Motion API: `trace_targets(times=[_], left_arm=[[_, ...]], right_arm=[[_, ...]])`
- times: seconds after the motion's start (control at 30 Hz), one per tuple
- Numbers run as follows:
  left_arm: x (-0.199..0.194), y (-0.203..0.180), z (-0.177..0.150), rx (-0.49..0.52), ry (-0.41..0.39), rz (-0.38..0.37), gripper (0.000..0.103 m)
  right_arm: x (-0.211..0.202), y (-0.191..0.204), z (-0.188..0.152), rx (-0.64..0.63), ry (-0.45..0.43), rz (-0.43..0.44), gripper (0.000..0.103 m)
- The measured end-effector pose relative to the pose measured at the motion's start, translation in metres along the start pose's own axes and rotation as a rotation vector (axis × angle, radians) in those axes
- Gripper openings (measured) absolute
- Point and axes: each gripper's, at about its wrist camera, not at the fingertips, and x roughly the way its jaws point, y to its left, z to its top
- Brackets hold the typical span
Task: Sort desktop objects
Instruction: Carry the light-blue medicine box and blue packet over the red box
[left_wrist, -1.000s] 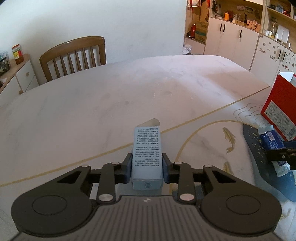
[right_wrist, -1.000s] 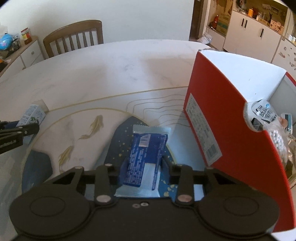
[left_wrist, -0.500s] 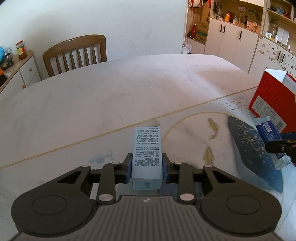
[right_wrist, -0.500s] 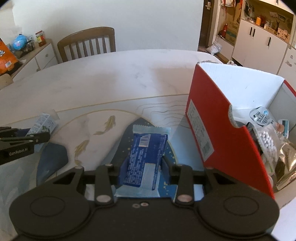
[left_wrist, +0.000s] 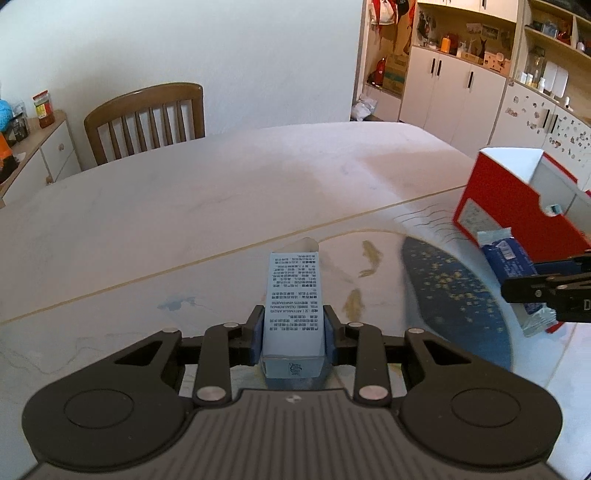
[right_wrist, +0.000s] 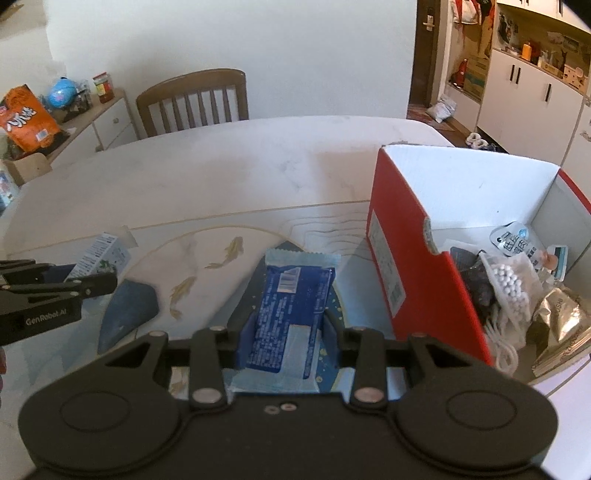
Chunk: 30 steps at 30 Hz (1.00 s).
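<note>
Left wrist view
- Left tool (left_wrist: 293, 328): pinching a pale blue carton (left_wrist: 293, 306) from both sides, printed face up, its far flap open.
- Carton's place: held between the fingers above the bench (left_wrist: 184, 206), over the marble top with its gold line and fish pattern.
- Right tool (left_wrist: 546, 291): seen at the right edge, its black fingers closed on a blue snack packet (left_wrist: 508, 258).
- Red box (left_wrist: 517, 206): stands on the bench at the far right, open at the top, just behind the packet.
- Chair (left_wrist: 147, 118): wooden, at the far side of the bench.

Right wrist view
- Right tool (right_wrist: 288, 332): pinching the blue snack packet (right_wrist: 291, 306) lengthwise, barcode end pointing away.
- Packet's place: held over the dark blue patch of the bench (right_wrist: 221, 177), just left of the red box.
- Red box (right_wrist: 406, 266): open, white inside, holding a bag of white beads (right_wrist: 509, 284), a silver pouch (right_wrist: 561, 314) and other small packs.
- Left tool (right_wrist: 92, 284): enters from the left edge, gripping the pale carton (right_wrist: 99, 254).
- Chair (right_wrist: 192, 99): behind the bench, beside a low cabinet (right_wrist: 110, 122).
</note>
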Motion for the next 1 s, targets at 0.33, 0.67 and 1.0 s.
trace_targets(times=[0.33, 0.67, 1.0], left_arm=[[-0.041, -0.037, 0.008, -0.004, -0.037, -0.026, 0.030], [-0.065, -0.087, 0.025, 0.020, -0.080, -0.045, 0.030], [-0.069, -0.150, 0.047, 0.062, -0.111, -0.073, 0.030]], right_arm=[[-0.035, -0.016, 0.003, -0.030, -0.024, 0.064, 0.038], [-0.072, -0.047, 0.007, -0.053, -0.071, 0.116, 0.038], [-0.090, -0.099, 0.011, -0.039, -0.099, 0.119, 0.038]])
